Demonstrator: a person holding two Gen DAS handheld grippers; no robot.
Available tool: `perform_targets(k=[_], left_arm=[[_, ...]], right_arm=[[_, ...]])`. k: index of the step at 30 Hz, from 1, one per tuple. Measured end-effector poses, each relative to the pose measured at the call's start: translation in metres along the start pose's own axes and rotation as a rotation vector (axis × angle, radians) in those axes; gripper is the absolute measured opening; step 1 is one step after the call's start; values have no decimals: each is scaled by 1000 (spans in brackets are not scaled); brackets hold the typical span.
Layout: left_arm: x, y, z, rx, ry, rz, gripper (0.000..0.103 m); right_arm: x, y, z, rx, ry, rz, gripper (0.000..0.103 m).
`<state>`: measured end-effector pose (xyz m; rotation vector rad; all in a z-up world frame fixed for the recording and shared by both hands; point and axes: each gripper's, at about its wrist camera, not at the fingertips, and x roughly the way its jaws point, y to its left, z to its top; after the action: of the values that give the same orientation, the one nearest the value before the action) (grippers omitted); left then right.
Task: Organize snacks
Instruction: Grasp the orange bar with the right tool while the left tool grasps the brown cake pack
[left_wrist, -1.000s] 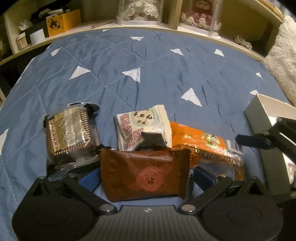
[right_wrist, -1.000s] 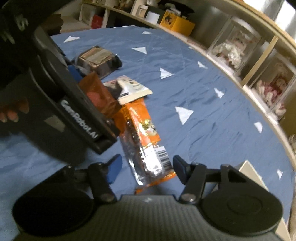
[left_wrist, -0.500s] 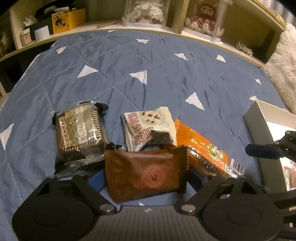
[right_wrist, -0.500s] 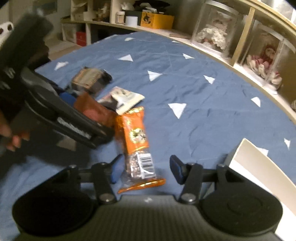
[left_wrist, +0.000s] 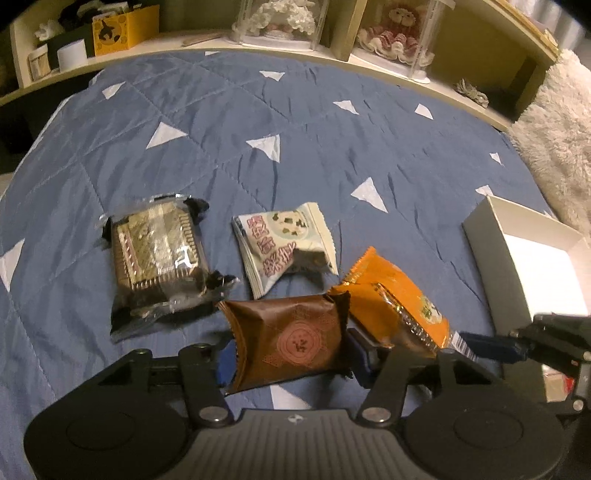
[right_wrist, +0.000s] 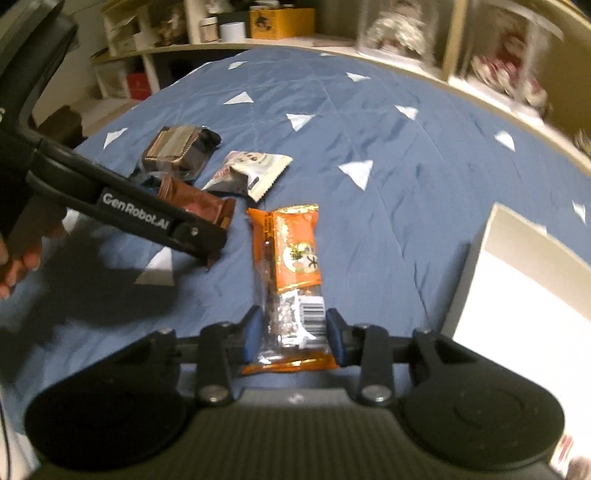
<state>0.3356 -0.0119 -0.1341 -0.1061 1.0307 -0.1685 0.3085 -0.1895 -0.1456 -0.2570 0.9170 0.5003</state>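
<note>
Gripping brown packet (left_wrist: 291, 341), crinkled foil, round red emblem, serrated ends

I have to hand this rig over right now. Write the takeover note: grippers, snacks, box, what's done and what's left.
Left gripper: shut on the brown packet.
Right gripper: fingers on either side of the barcode end of the orange packet, which lies on the blue quilt; whether it is gripped is unclear.
The clear-wrapped biscuit and the white cookie packet lie loose on the quilt.
The white box stands open at the right; no snack shows in its visible part.
Left: get all four packets into the box.
</note>
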Motion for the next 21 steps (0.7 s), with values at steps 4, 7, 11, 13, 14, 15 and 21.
perform_targets(k=[4,7,11,13,14,15,21], left_arm=[[-8,3,-6,-11,23,-22,59],[-16,1,-13,49,44,-29,59],[-25,-2,-23,174,74,-30,59],[-28,-1,-27,217,89,-34,59],[-29,-1,-29,240,99,-38,59],[-31,-1,-32,261,109,-41,59],[-26,-6,-43,318,141,-25,62]], right_arm=[[-14,4,-12,81,16,24,42],[-21,11,-21,124,31,46,42],[-31,15,-37,205,53,73,42],[-36,18,-46,232,63,77,42],[-40,20,-51,241,67,76,42],[-45,23,-55,246,69,76,42],[-50,40,-62,213,65,71,45]])
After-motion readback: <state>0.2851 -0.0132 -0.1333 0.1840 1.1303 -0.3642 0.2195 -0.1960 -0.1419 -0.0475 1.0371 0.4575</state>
